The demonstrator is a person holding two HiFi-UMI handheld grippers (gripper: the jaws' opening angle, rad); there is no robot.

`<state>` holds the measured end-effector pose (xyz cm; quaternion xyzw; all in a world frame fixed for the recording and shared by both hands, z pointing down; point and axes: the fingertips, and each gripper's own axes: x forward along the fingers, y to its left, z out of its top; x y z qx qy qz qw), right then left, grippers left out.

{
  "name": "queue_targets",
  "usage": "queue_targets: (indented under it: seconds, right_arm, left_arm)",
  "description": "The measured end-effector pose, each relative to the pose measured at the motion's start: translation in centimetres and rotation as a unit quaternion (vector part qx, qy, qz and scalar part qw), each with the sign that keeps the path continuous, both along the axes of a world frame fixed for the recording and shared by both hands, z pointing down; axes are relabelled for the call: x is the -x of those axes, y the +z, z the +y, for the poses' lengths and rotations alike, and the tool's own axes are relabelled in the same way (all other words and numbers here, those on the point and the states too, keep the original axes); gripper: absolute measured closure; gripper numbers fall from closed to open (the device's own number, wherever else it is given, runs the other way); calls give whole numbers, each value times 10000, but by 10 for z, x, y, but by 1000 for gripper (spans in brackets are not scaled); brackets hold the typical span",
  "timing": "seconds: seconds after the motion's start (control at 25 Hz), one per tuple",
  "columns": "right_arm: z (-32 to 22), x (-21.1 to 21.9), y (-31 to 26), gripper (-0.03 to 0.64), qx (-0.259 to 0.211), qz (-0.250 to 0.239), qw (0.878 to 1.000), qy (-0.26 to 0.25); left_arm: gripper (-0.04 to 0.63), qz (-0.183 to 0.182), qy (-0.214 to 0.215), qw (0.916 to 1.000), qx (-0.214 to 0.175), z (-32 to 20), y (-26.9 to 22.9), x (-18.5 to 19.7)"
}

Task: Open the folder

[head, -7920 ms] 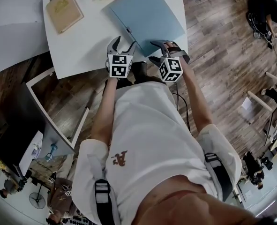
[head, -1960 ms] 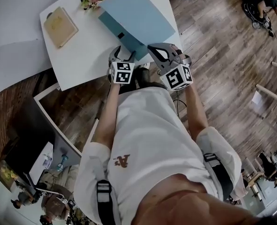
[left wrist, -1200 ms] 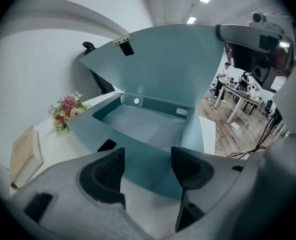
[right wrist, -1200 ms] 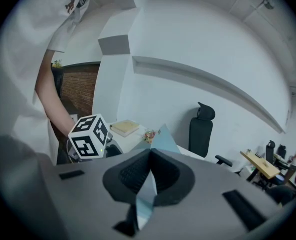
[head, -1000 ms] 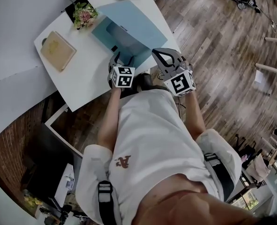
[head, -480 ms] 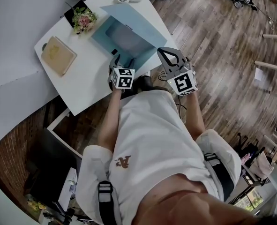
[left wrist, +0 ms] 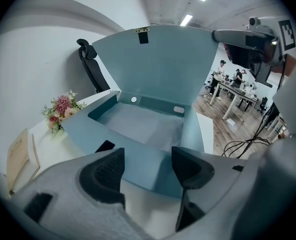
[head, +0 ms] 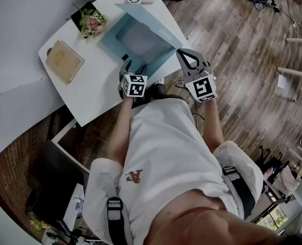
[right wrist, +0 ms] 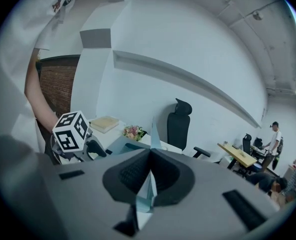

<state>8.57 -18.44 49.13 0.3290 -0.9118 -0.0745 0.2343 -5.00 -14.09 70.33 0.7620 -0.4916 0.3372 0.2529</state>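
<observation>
1. The blue folder [head: 140, 40] lies on the white table [head: 84, 86], and its cover [left wrist: 163, 64] stands nearly upright.
2. Your right gripper [head: 185, 54] is clamped on the cover's edge.
3. Your left gripper [left wrist: 146, 170] has its jaws apart at the folder's near wall, possibly not touching it.
4. You seem to be mid-opening, so the next move is to swing the cover back.

Lt-blue box folder [head: 140, 42], lid up, on desk [head: 94, 73].
</observation>
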Motion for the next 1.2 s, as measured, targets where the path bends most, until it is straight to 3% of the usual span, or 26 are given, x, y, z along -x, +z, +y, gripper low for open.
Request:
queue_targets:
  seconds: [1.2]
  right_arm:
    - [-54, -56, 10, 609, -56, -4, 9956, 938]
  left_arm:
    - [291, -13, 4, 10000, 26, -1, 4, 1]
